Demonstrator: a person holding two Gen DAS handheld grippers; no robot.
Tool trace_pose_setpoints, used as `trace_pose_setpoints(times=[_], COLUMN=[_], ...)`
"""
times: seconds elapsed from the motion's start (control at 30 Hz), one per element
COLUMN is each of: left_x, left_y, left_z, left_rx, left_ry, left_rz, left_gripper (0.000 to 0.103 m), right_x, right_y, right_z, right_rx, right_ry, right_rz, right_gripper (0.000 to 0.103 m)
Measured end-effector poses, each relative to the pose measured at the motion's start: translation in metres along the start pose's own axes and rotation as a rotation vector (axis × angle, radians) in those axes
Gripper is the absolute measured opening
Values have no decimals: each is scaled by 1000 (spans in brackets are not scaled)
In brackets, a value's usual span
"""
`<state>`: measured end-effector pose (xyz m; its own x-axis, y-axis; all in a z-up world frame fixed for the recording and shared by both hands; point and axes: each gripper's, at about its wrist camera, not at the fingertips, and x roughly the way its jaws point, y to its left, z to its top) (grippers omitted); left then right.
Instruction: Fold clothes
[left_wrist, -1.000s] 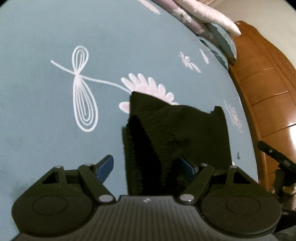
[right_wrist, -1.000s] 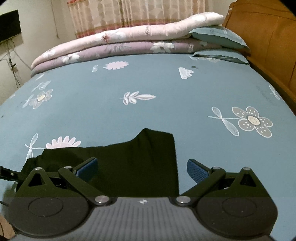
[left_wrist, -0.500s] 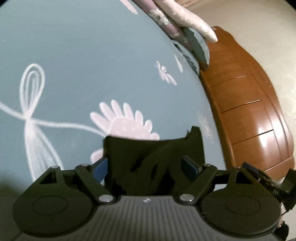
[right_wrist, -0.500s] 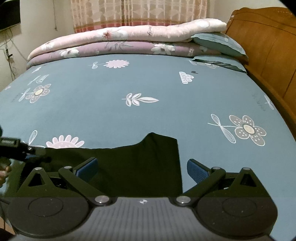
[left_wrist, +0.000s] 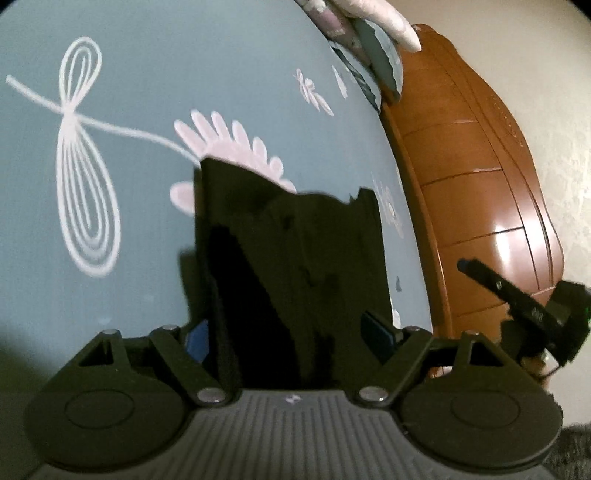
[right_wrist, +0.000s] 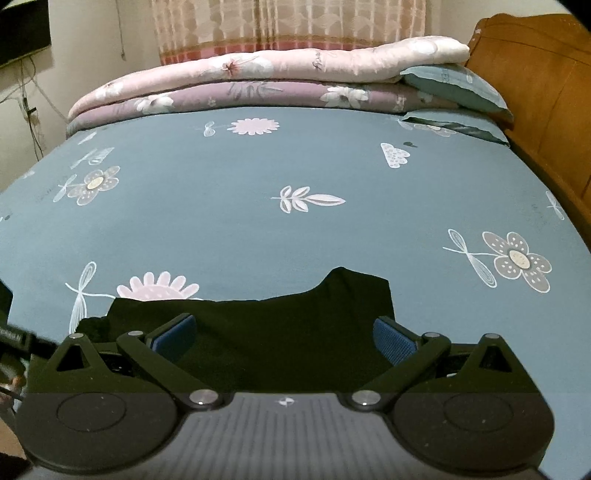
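Note:
A black garment (right_wrist: 258, 325) lies folded and flat on the teal bedsheet (right_wrist: 258, 229), near the bed's front edge. My right gripper (right_wrist: 283, 339) hovers open just over its near edge, blue pads on either side. In the left wrist view the same black garment (left_wrist: 295, 258) fills the space between the fingers of my left gripper (left_wrist: 286, 338), which is open with its pads apart at the cloth's two sides. The right gripper (left_wrist: 517, 302) shows at the right of that view. The left gripper's body (right_wrist: 14, 338) peeks in at the left edge of the right wrist view.
Folded pink and purple quilts (right_wrist: 258, 81) and teal pillows (right_wrist: 454, 88) are stacked at the far side of the bed. A wooden headboard (right_wrist: 546, 92) runs along the right. Printed flowers mark the sheet.
The left wrist view swung toward the headboard, then partly back, staying over the black garment. The right gripper eased slightly back and up. Both stayed open and the garment kept its shape.

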<state>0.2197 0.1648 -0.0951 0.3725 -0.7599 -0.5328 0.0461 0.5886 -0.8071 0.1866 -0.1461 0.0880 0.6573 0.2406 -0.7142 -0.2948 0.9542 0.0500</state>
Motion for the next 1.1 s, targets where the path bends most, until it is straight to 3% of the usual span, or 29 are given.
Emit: trace_pose_setpoints(times=[0.1,0.23,0.43,0.6,0.83,0.93,1.1], left_x=[4,17,26,23,29,32,35], left_y=[1,-2,-8,-10,-18,-20,-24], left_z=[4,18,23,11,6,7,8], left_rx=[6,7,-9,-83,-109,-114,-115], left_ry=[-3,7,7,-20,-51,-57,-66], left_rz=[-13,-21,5,31,83,97,120], left_gripper=[82,82,82,81,82,82,82], right_x=[1,12,56,95,128,144,155], right_y=[-5,-25,-95,-157,-205,-212,-200], right_z=[0,-3,-13,-40,-69,-62,-51], right_rx=[26,110,304,465,626,636,584], right_ry=[1,18,123,222,268,270,337], right_rz=[32,155,266,330,613,706,764], right_gripper=[103,103,103,103,103,103,103])
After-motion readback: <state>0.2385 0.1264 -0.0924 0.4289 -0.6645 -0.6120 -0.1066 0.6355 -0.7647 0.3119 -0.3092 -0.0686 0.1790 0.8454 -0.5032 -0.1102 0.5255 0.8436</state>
